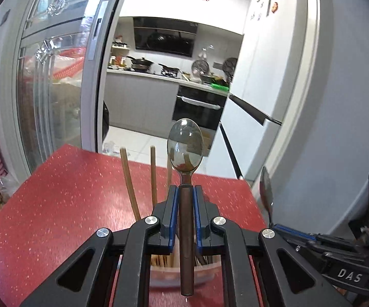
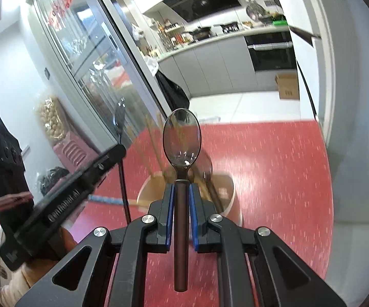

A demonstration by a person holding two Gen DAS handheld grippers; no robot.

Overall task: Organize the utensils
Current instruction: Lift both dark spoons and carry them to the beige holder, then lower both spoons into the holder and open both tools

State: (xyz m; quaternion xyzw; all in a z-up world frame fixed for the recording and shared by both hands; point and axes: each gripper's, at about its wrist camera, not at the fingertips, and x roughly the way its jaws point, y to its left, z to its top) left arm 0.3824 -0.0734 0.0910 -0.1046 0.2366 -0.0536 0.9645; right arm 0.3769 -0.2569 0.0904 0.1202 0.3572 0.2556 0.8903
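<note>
My left gripper [image 1: 185, 192] is shut on the brown handle of a metal spoon [image 1: 185, 148], bowl pointing away, above a translucent cup [image 1: 159, 277] of wooden chopsticks [image 1: 129, 181] on the red table [image 1: 56, 217]. My right gripper [image 2: 181, 189] is shut on a second brown-handled spoon [image 2: 182, 138], held over the same cup [image 2: 229, 192], which is blurred. In the right wrist view the left gripper [image 2: 120, 151] comes in from the left, and its spoon [image 2: 119, 122] is seen edge-on. In the left wrist view the right gripper's spoon [image 1: 265, 186] shows at the right edge.
The table's far edge [image 1: 159, 163] drops to a white tiled floor. A glass-fronted cabinet [image 1: 49, 89] stands on the left and a white fridge [image 1: 268, 76] on the right. A cardboard box [image 2: 288, 87] sits on the kitchen floor beyond.
</note>
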